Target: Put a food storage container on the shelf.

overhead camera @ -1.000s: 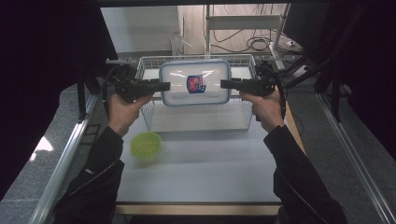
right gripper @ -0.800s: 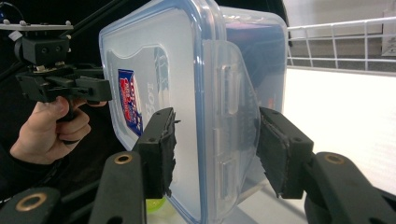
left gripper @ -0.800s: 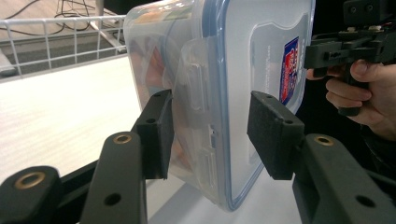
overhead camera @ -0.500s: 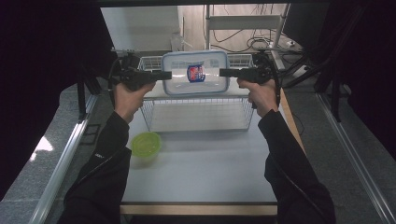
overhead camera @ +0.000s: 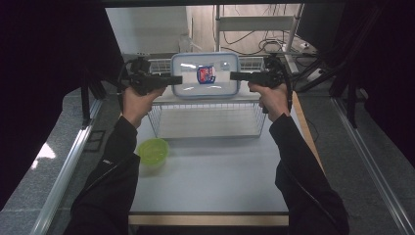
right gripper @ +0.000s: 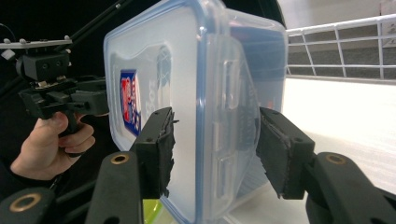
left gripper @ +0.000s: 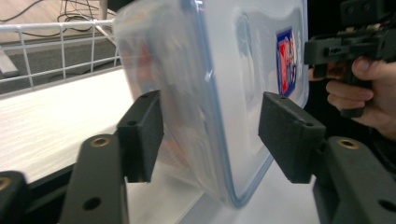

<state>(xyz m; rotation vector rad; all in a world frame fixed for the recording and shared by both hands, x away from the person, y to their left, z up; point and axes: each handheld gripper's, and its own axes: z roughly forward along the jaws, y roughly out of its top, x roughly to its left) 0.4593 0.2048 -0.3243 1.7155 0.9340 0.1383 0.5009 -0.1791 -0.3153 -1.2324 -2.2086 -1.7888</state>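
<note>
We keep lifting the box (overhead camera: 205, 75) higher above the wire basket (overhead camera: 208, 120) than a moment ago, left claw (overhead camera: 177, 79) and right claw (overhead camera: 234, 76) each clamped on an end, so it looks ready to carry clear.

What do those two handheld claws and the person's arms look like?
Both the left claw and right claw are black, pistol-shaped tools with blocky flat pads on arms set with brass-coloured rivets. Black cables loop from each. The person wears dark long sleeves.
</note>
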